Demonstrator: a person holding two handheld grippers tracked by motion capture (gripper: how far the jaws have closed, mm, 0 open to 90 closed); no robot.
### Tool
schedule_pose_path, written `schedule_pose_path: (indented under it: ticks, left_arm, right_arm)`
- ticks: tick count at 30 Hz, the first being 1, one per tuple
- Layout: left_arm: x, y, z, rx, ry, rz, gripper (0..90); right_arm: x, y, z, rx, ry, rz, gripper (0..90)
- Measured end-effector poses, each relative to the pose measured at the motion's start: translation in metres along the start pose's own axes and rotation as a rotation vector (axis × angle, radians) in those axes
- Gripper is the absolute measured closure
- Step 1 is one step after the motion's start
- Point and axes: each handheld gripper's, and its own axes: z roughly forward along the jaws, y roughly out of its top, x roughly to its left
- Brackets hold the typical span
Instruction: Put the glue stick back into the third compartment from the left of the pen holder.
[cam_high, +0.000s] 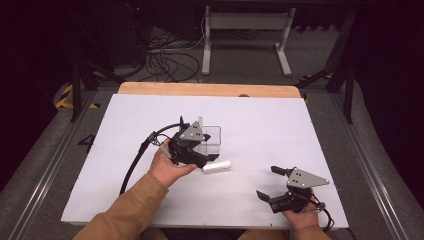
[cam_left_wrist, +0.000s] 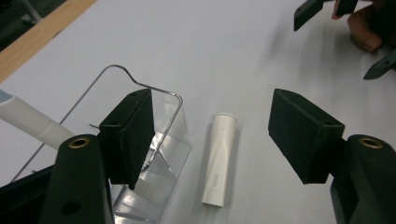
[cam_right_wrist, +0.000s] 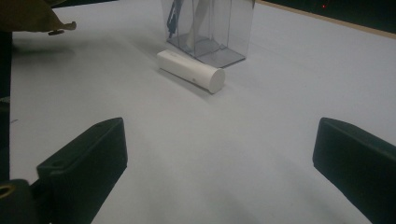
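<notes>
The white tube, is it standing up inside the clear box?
No, the white tube lies flat on the table beside the clear box, between the open jaws of the left gripper.

1. A white counter (cam_high: 260, 125) is lying under dim light, its wooden far edge (cam_high: 210, 89) showing.
2. Grey floor (cam_high: 320, 60) is stretching beyond it.
3. A white table frame (cam_high: 247, 30) is standing at the back.
4. Black cables (cam_high: 170, 60) are sprawling beside it.
5. Yellow-black tape (cam_high: 65, 97) is marking the floor.
</notes>
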Motion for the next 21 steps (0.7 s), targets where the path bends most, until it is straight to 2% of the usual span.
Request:
schedule_pose_path:
  ticks: [5, 12, 19, 21]
  left_arm:
    - [-0.001, -0.002, 0.009, 0.056, -0.032, 0.009, 34.3]
    - [-0.004, -0.003, 0.019, 0.128, -0.035, 0.017, 36.0]
    - [-0.004, -0.003, 0.026, 0.167, -0.07, -0.001, 39.1]
    - [-0.004, -0.002, 0.027, 0.178, -0.073, 0.005, 41.3]
  right_arm:
    - [0.0, 0.0, 0.0, 0.002, 0.002, 0.0, 3.7]
    - [0.0, 0.0, 0.0, -0.001, 0.002, -0.001, 3.8]
    - [0.0, 0.0, 0.0, 0.0, 0.005, -0.002, 3.8]
    - [0.0, 0.0, 0.0, 0.0, 0.005, 0.0, 3.8]
